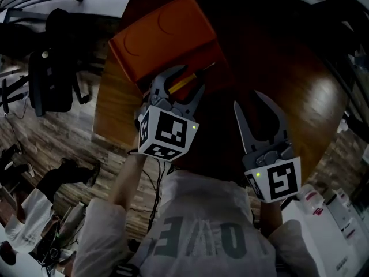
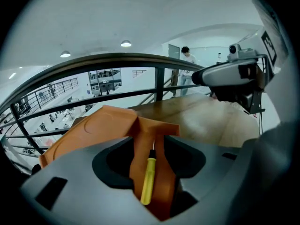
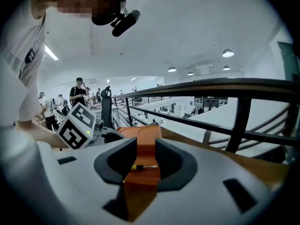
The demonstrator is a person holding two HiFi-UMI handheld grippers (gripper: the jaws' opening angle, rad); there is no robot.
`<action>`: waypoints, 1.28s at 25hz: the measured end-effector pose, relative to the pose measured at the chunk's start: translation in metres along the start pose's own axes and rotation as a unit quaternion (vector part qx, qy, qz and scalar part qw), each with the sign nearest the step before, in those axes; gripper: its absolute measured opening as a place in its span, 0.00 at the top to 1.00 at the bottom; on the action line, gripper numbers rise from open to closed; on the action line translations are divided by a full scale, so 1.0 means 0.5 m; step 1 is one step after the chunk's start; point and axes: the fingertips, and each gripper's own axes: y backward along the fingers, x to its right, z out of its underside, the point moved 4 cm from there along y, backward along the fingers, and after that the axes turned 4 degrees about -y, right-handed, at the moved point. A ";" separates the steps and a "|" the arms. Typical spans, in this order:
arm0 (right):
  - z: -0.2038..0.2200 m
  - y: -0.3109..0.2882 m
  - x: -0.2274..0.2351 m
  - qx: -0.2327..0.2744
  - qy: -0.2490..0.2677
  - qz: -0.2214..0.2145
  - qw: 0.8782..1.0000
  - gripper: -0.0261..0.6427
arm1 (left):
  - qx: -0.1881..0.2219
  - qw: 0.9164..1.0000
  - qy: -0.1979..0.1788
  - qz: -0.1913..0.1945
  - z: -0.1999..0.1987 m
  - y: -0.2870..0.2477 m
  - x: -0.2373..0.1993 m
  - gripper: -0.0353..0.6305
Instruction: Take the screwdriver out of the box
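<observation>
Left gripper view: left gripper (image 2: 147,146) gaping open, lined up on screwdriver (image 2: 148,182), which lies in the box (image 2: 89,135). Right gripper (image 3: 146,161) open too, empty. Close off-centre and it'll probably skitter away.

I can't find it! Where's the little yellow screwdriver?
The yellow-handled screwdriver lies inside the open orange plastic box, upper middle of the head view, just beyond the left gripper.

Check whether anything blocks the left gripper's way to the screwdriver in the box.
Nothing visible does. The screwdriver lies uncovered in the open orange box. The left gripper is just short of it with its jaws apart, and no other object lies between them.
</observation>
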 end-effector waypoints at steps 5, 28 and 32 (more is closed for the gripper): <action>0.019 -0.011 0.006 -0.018 -0.004 -0.009 1.000 0.79 | -0.031 0.999 0.002 0.027 0.032 -0.027 0.011 0.65; 0.068 -0.041 -0.015 -0.060 -0.033 -0.041 0.997 0.77 | -0.145 0.987 0.014 0.061 0.098 -0.069 0.017 0.76; 0.069 -0.042 -0.014 -0.058 -0.035 -0.044 0.997 0.77 | -0.165 0.985 0.009 0.057 0.105 -0.079 0.017 0.80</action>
